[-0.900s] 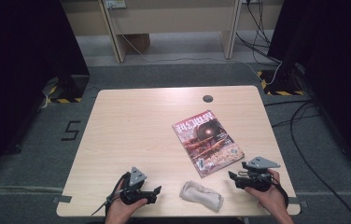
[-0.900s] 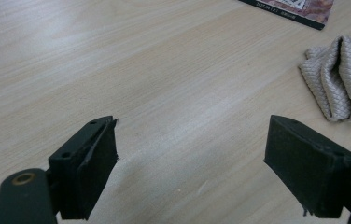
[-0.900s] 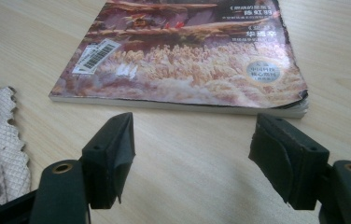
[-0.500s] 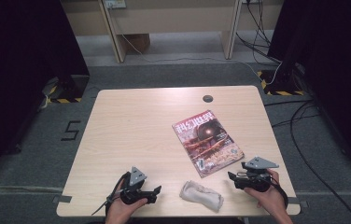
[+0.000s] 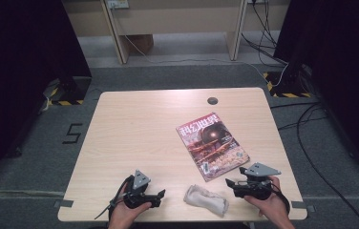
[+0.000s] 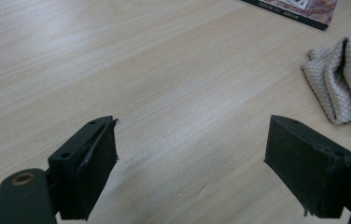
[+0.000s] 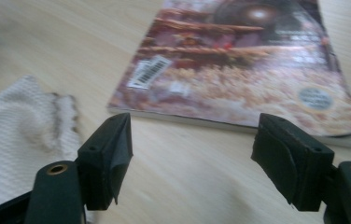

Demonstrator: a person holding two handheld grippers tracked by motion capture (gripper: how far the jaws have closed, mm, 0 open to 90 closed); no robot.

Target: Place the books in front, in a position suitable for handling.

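On the pale wooden table (image 5: pixel 134 124), a crumpled off-white quilted cloth (image 5: pixel 206 199) lay near the front edge, between the two hands. The left gripper (image 5: pixel 161 194) rested just beside it with the jaws spread wide and nothing between them. The right gripper (image 5: pixel 229 183) was also spread and empty, near the lower corner of the glossy reddish-brown magazine (image 5: pixel 212 144).
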